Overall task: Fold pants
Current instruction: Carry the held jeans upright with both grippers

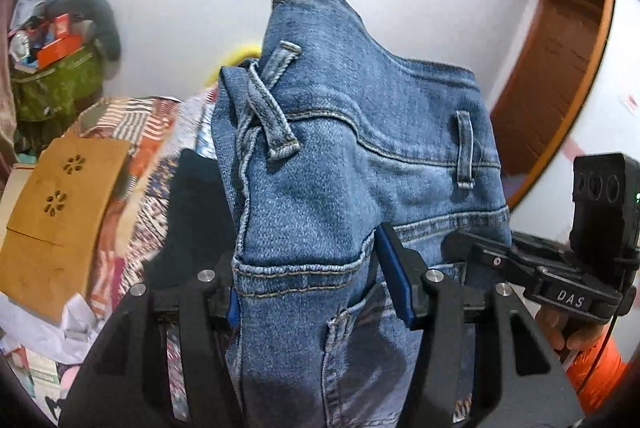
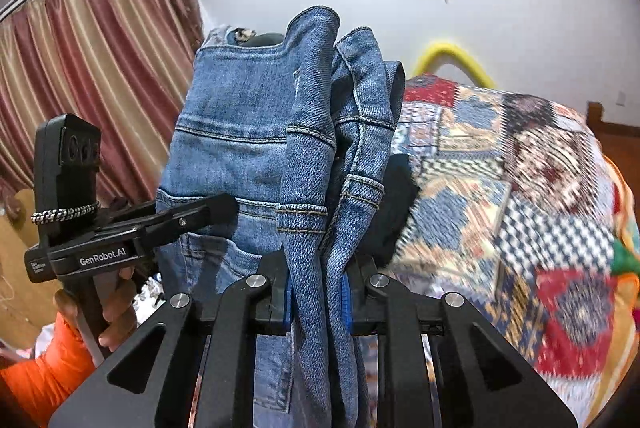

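Left hand-held gripper [image 1: 316,292] clamped on jeans [image 1: 340,148] near back pocket; right hand-held gripper [image 2: 316,292] pinching bunched denim edge. Jeans lifted above patterned bed [image 2: 520,188], likely so fabric hangs straight before folding.

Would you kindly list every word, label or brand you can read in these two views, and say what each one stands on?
"DAS": on the black body of the right claw, seen from the left wrist view.
"GenRobot.AI": on the black body of the left claw, seen from the right wrist view.
Small white print beside that brand: too small to read.
The jeans show no readable label.
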